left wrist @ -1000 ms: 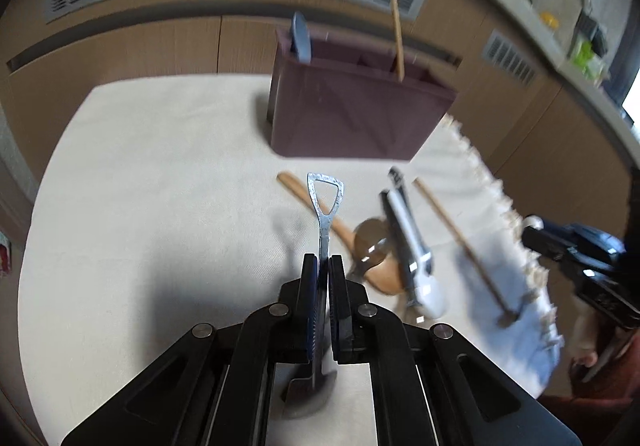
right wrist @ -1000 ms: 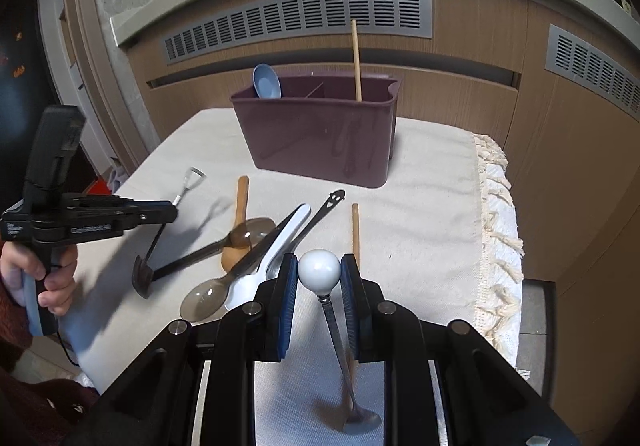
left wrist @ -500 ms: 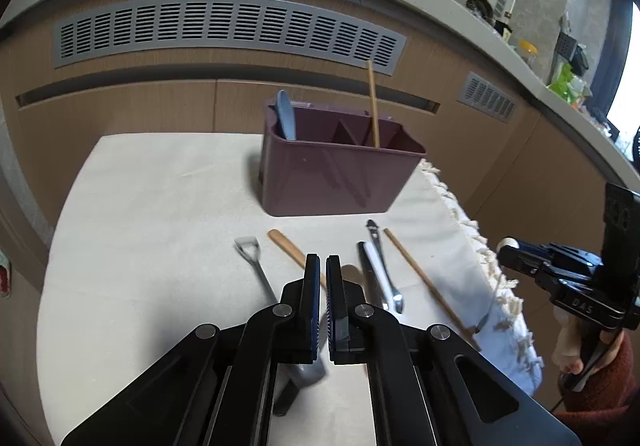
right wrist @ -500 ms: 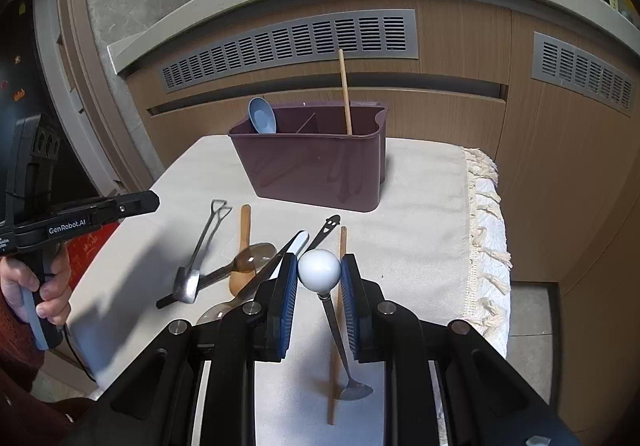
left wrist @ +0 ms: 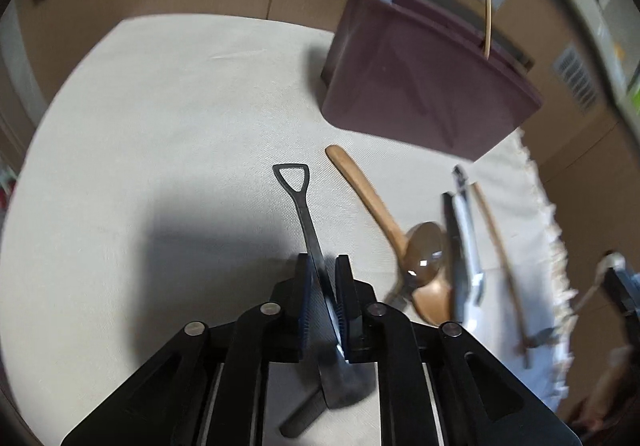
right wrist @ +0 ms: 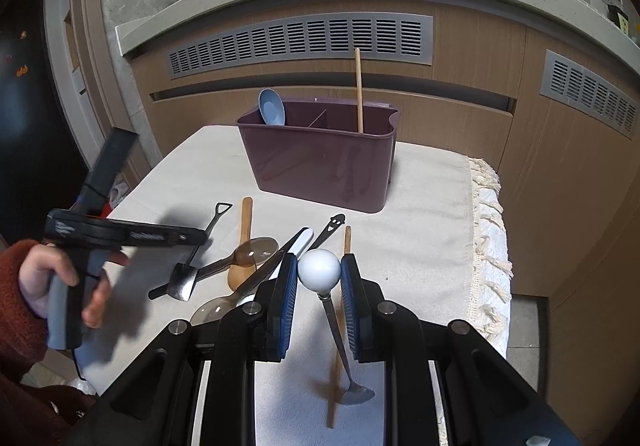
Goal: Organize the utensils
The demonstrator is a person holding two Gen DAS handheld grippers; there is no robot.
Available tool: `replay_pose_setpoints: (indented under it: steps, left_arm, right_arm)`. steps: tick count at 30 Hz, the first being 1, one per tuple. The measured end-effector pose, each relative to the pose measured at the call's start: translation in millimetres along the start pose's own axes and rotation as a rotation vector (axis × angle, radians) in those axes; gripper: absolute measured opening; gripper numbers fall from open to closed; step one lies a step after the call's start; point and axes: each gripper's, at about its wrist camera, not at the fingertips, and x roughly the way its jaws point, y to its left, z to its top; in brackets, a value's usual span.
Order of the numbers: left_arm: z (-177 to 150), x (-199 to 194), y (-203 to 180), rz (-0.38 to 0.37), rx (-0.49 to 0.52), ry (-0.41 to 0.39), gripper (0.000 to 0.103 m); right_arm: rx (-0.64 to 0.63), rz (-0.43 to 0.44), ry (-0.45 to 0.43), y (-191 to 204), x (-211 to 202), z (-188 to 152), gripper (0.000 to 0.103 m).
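Observation:
A metal shovel-shaped spoon (left wrist: 298,194) lies on the cream cloth, its handle running between the pads of my left gripper (left wrist: 322,262). The jaws are opening and a gap shows on both sides of the handle. From the right wrist view, the left gripper (right wrist: 204,236) hovers low over that shovel spoon (right wrist: 218,212). My right gripper (right wrist: 319,262) is shut on the white ball end of a small metal spoon (right wrist: 319,272), whose bowl hangs down. The purple caddy (right wrist: 320,162) stands behind, holding a blue spoon (right wrist: 272,112) and a chopstick (right wrist: 359,90).
On the cloth lie a wooden spoon (right wrist: 246,222), a translucent brown spoon (right wrist: 256,248), a white-handled utensil (right wrist: 302,240), a black one with a smiley handle (right wrist: 334,224) and a loose chopstick (right wrist: 347,238). The fringed cloth edge (right wrist: 486,206) runs along the right. Cabinets stand behind.
The left gripper held the shovel spoon, then left it on the cloth and rose shut and empty. Now it has dropped back over the handle with its jaws parted. The right gripper keeps its grip.

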Motion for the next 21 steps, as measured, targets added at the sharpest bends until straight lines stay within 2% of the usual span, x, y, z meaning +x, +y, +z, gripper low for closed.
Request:
replay_pose_setpoints:
  steps: [10,13,16,21]
  left_arm:
    - [8.0,9.7,-23.0,0.115,0.137,-0.026,0.015]
    - [14.0,13.9,-21.3,0.104,0.115,-0.014,0.015]
    - [18.8,13.4,-13.5,0.062,0.088,0.004,0.015]
    - [14.8,10.4,-8.1,0.025,0.073,-0.042,0.011]
  right_arm:
    - [0.029,-0.052,0.002,0.7,2.2,11.1,0.020]
    - [0.042,-0.069,-0.024,-0.1,-7.1,17.4,0.020]
    - [0.073,-0.084,-0.063,-4.7,-21.8,22.6,0.020]
    - [0.121,-0.082,-0.085,-10.7,-35.2,29.9,0.020]
